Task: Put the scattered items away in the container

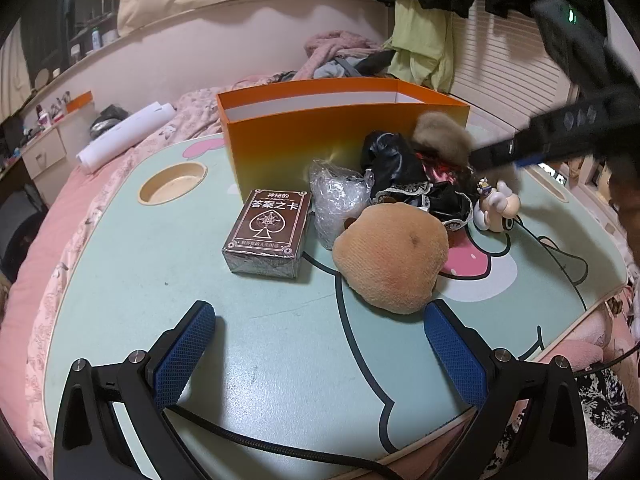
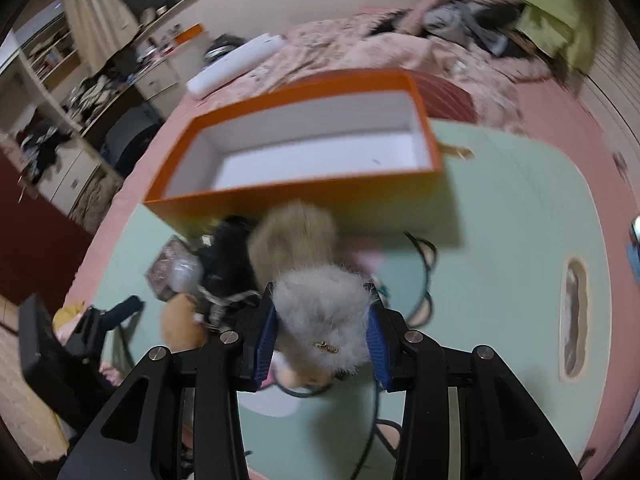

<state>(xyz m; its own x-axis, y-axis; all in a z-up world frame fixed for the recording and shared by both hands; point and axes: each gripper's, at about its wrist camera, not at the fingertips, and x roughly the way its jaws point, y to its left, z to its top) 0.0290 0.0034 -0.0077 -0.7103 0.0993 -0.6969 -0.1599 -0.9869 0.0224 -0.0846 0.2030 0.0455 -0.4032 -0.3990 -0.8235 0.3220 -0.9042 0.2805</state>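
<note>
An open orange box (image 1: 328, 136) with a white inside (image 2: 316, 152) stands at the back of the green lap table (image 1: 200, 280). In front of it lie a brown card box (image 1: 268, 232), a crumpled plastic wrap (image 1: 336, 200), a tan plush (image 1: 392, 256), a black lacy cloth (image 1: 400, 172) and a small white figurine (image 1: 496, 204). My left gripper (image 1: 320, 344) is open and empty, low over the table before the plush. My right gripper (image 2: 324, 320) is shut on a grey-brown furry toy (image 2: 324, 304), lifted near the box; it shows in the left wrist view (image 1: 440, 136).
A round cup recess (image 1: 172, 182) sits at the table's left. The table rests on a pink bed with a white paper roll (image 1: 124, 136) and heaped clothes (image 1: 344, 52). A slot (image 2: 576, 316) is cut in the table's right side.
</note>
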